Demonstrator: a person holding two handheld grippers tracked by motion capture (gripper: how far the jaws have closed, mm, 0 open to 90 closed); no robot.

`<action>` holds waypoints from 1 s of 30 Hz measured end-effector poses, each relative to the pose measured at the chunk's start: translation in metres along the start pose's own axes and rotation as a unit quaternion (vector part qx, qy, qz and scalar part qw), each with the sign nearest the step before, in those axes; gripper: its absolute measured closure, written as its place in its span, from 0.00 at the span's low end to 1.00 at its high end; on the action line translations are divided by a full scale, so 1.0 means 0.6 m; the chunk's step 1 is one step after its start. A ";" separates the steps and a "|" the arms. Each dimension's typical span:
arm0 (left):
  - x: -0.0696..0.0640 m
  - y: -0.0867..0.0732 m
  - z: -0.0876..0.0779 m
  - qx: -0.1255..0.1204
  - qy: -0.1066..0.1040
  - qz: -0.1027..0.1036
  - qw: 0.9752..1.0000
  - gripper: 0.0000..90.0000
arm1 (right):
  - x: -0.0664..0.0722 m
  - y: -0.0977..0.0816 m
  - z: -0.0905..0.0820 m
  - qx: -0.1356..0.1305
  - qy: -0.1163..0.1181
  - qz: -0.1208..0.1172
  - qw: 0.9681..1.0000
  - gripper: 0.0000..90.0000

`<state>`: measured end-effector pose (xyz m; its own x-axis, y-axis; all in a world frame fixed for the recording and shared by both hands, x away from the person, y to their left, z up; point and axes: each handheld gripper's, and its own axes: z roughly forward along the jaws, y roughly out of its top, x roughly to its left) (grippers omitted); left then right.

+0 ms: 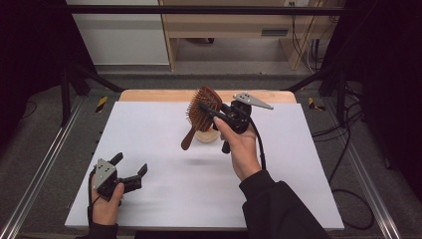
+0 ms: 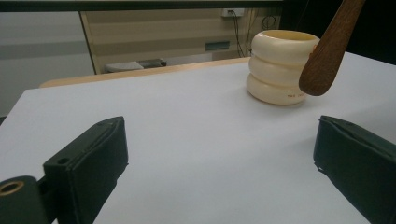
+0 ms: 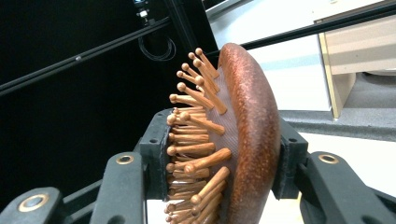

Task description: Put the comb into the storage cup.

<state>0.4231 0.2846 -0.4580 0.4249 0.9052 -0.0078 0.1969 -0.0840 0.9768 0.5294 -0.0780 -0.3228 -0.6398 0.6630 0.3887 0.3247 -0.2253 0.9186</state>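
I have the wooden hairbrush (image 1: 201, 112) pinched by its head in my right gripper (image 1: 211, 113) — one pad on the bristles, one on the back — held in the air with its handle hanging just above the cream ringed holder (image 1: 207, 135), at twelve o'clock of table centre. I judge this the carrying step; next, lower the handle into that mouth. My left gripper (image 1: 130, 168) rests spread at seven o'clock, holding nothing.

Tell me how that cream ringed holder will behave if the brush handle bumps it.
The cream holder stands upright on a wide base on the white table, so it probably slides rather than tips. It looks rigid and hollow, likely light, so even a soft knock from the hairbrush handle in the right gripper could shift it.
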 end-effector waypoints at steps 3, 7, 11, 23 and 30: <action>0.001 0.000 -0.001 -0.002 0.001 -0.002 1.000 0.03 | -0.001 0.006 0.002 -0.002 0.001 0.008 1.000 0.56; 0.001 -0.001 0.000 0.001 -0.001 -0.001 1.000 0.03 | 0.001 0.018 0.004 -0.008 0.000 0.009 1.000 0.56; 0.000 -0.001 0.000 0.001 -0.002 0.000 1.000 0.03 | -0.001 0.029 0.006 -0.020 -0.002 0.018 1.000 0.56; 0.001 -0.001 0.001 -0.001 -0.006 -0.006 1.000 0.03 | -0.018 0.075 0.021 -0.049 -0.021 0.042 0.998 0.56; 0.003 -0.002 0.002 -0.003 -0.012 -0.019 1.000 0.03 | -0.032 0.086 0.032 -0.064 -0.039 0.056 0.996 0.56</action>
<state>0.4245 0.2860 -0.4592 0.4378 0.8977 -0.0501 0.2086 -0.0473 0.9769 0.5718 -0.0887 -0.2843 -0.5465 0.6813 0.4870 0.2967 -0.3862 0.8734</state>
